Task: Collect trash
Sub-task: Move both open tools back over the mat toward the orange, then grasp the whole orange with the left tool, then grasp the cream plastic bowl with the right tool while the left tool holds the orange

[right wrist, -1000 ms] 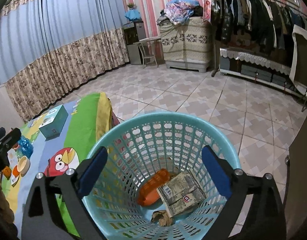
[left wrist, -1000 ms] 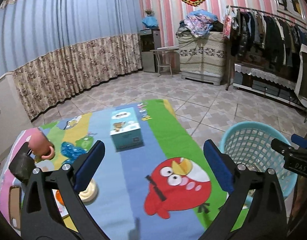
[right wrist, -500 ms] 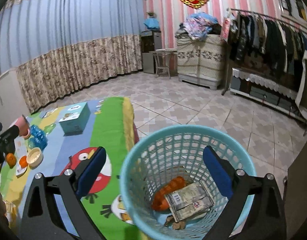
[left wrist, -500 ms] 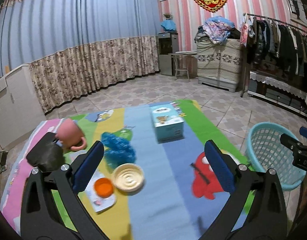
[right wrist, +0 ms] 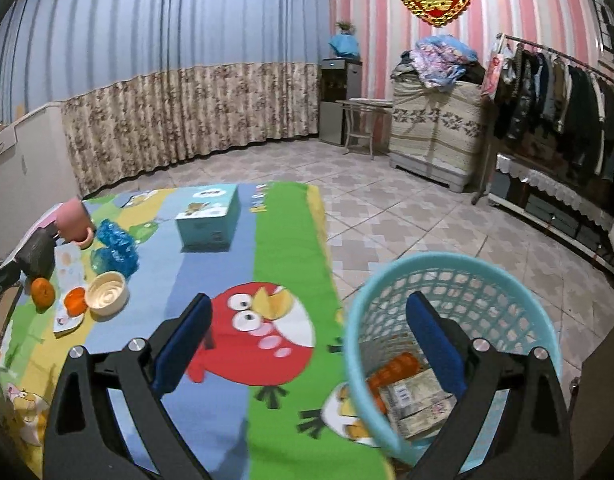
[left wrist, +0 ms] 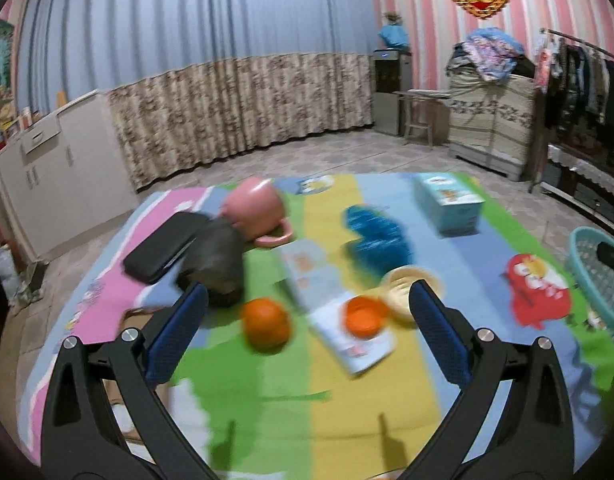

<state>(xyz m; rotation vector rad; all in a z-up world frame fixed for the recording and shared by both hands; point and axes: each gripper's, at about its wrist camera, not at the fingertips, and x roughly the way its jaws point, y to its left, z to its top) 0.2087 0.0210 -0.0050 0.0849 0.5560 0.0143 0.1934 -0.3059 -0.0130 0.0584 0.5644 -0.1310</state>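
Cartoon-print counter [left wrist: 267,392] ahead; left hand-held gripper [left wrist: 307,312] released, nearest what looked like orange peel [left wrist: 266,322], lying just between its fingertips.

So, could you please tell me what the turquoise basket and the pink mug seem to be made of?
Turquoise basket: moulded plastic, judging by its lattice wall and smooth, uniform rim. Pink mug: probably matte plastic or glazed ceramic; it is too small and blurred to settle.
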